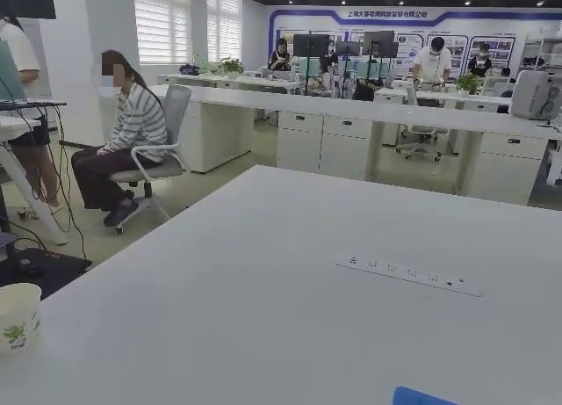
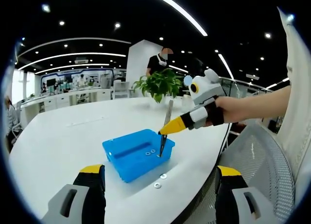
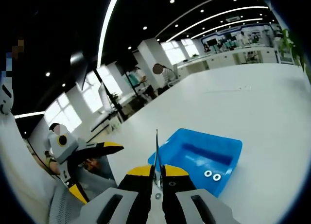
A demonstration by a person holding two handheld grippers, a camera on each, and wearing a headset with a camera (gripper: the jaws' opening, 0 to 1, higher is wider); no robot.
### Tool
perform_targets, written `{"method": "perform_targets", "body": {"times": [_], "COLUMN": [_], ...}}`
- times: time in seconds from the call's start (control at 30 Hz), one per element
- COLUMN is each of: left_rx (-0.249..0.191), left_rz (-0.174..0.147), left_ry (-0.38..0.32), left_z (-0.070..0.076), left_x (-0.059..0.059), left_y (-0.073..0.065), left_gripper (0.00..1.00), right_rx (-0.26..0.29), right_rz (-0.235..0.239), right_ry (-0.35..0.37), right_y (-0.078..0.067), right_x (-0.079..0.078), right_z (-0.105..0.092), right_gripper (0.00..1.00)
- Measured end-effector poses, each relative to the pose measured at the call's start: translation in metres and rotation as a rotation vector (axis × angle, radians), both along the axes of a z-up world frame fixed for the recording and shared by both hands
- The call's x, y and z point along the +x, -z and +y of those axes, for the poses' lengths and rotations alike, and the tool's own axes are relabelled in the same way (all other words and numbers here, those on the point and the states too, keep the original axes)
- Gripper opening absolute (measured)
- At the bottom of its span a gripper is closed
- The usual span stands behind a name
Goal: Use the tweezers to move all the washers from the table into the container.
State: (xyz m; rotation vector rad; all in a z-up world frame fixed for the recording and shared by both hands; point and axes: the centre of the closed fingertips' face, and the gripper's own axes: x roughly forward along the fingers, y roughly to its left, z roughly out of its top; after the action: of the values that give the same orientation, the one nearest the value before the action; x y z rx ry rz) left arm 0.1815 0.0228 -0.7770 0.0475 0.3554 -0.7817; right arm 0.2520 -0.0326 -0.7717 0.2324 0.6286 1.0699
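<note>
Head view is up and looking across the white counter; a power strip lies flat on it, a paper cup sits at the near left edge, and a corner of the blue container pokes in at the bottom; beyond, a person on an office chair and rows of desks.

Over to the left gripper view: the left gripper has its fingers spread wide apart with nothing between them, hanging above the near counter edge; ahead sits the blue container, and inside it two washers lie side by side near its right end; two more washers lie on the counter just beside the container's near corner. From the right comes the right gripper, fingers pinched on the tweezers — the tweezers stand nearly upright, tips down inside the container close to the two washers; whether the tips grip one, I cannot tell. A potted plant stands on the counter behind.

Right gripper view confirms it: right gripper clamped tight on the tweezers, the container just ahead with the pair of washers on its floor; the left gripper shows at the left, fingers splayed — holding nothing.
</note>
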Motion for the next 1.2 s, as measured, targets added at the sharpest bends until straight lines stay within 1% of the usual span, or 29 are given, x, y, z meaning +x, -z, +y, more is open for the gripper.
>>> {"method": "perform_targets", "body": {"times": [0.1, 0.3, 0.37, 0.57, 0.87, 0.93, 1.03, 1.2], "left_rx": [-0.003, -0.004, 0.001, -0.002, 0.000, -0.001, -0.005, -0.004], "left_rz": [0.000, 0.004, 0.002, 0.007, 0.013, 0.013, 0.013, 0.015], "left_ry": [0.000, 0.004, 0.005, 0.004, 0.007, 0.009, 0.009, 0.010], "left_z": [0.000, -0.001, -0.001, -0.001, -0.001, -0.001, -0.002, -0.002], "left_x": [0.000, -0.001, -0.001, -0.001, -0.001, -0.001, -0.001, -0.001], "left_y": [0.000, 0.000, 0.001, 0.001, 0.002, 0.002, 0.001, 0.002], "left_gripper": [0.95, 0.95, 0.95, 0.95, 0.95, 0.95, 0.95, 0.95], "right_rx": [0.013, 0.017, 0.005, -0.014, -0.039, -0.044, -0.074, -0.110], "right_rz": [0.002, -0.008, -0.017, -0.028, -0.011, 0.007, 0.016, 0.018], "right_ry": [0.002, 0.002, -0.002, -0.004, -0.003, 0.009, 0.022, 0.039], "right_y": [-0.005, -0.011, -0.010, -0.006, 0.007, 0.013, 0.023, 0.032], "right_x": [0.005, 0.017, 0.021, 0.033, 0.045, 0.049, 0.054, 0.059], "right_z": [0.001, 0.005, 0.006, 0.013, 0.018, 0.018, 0.015, 0.011], "right_gripper": [0.03, 0.03, 0.03, 0.03, 0.03, 0.03, 0.03, 0.03]}}
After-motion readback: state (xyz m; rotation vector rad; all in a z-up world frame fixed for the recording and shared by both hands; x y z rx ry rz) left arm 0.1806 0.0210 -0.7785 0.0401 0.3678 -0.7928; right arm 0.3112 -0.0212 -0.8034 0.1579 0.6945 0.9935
